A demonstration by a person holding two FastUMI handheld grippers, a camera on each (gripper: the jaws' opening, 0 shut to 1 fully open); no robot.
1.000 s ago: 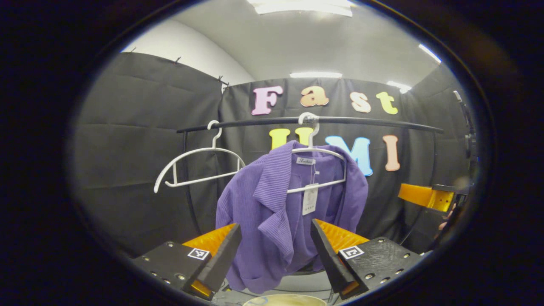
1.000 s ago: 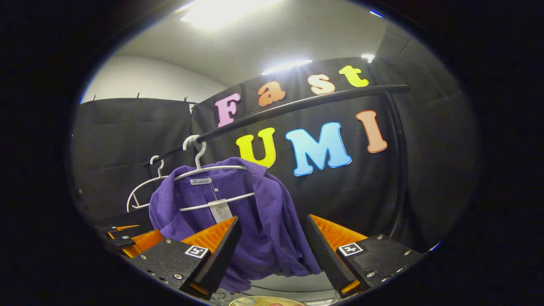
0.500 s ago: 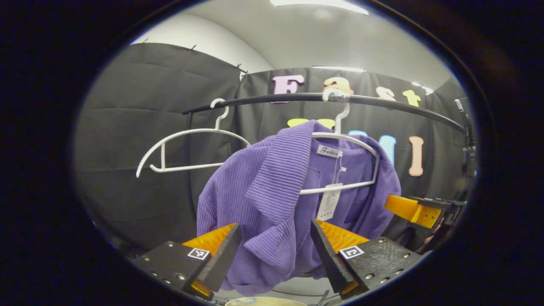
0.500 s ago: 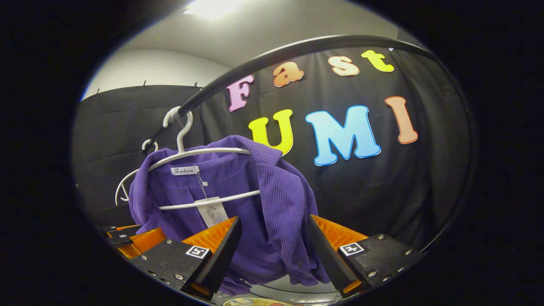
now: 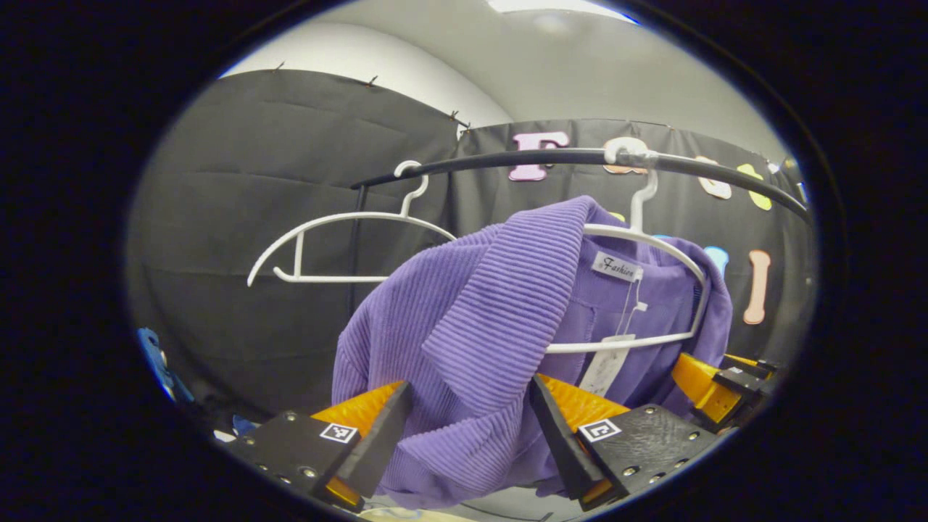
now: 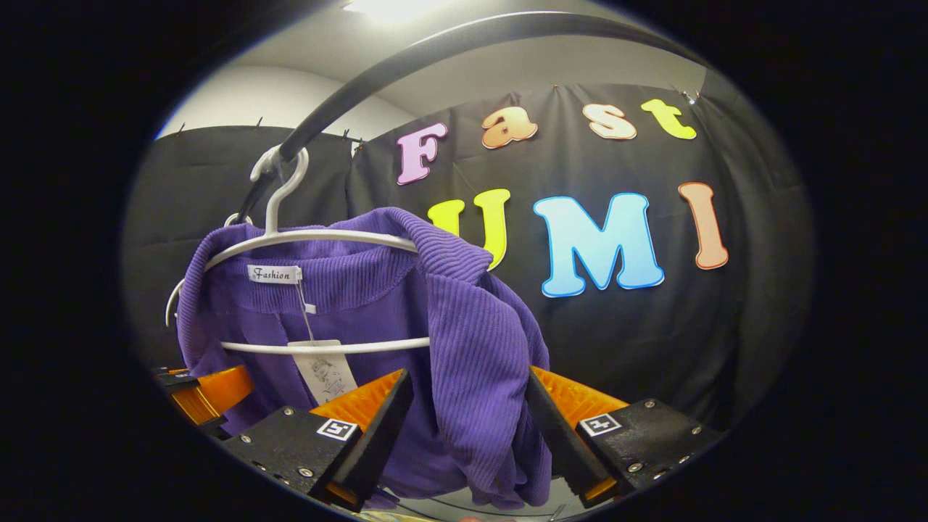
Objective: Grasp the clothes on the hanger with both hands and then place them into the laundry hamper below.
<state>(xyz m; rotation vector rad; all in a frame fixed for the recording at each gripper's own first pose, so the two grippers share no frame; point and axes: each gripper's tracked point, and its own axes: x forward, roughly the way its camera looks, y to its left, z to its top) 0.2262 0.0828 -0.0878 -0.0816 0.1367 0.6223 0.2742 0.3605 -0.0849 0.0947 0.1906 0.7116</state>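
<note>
So, the left gripper [image 5: 464,428] is seen with its jaws spread wide, and a fold of the purple ribbed shirt [image 5: 478,319] is hung right in the gap between the fingers. No squeeze on the cloth can be made out yet. In the left gripper view the shirt is draped over a white hanger [image 5: 638,239] up at about 1 o'clock, which is hooked on the black rail [image 5: 522,158]. A paper tag [image 5: 605,366] is dangled from the collar, down near 3 o'clock of the fabric. A second white hanger [image 5: 341,243], bare, is hooked on the same rail at roughly 10 o'clock, well apart from the shirt. The other gripper's fingers [image 5: 699,380] are spotted at 4 o'clock, just beside the shirt's far edge.

Same deal on the other side: the right gripper [image 6: 464,428] is held wide open too, with the shirt's [image 6: 471,341] front edge hung between its fingers, and a firm pinch can't be told from here. In the right gripper view the hanger [image 6: 304,239] is found at 10 o'clock, hooked on the rail [image 6: 406,58] that's curved overhead. The left gripper's fingers [image 6: 210,388] are glimpsed at 8 o'clock, close to the shirt's hem.
</note>
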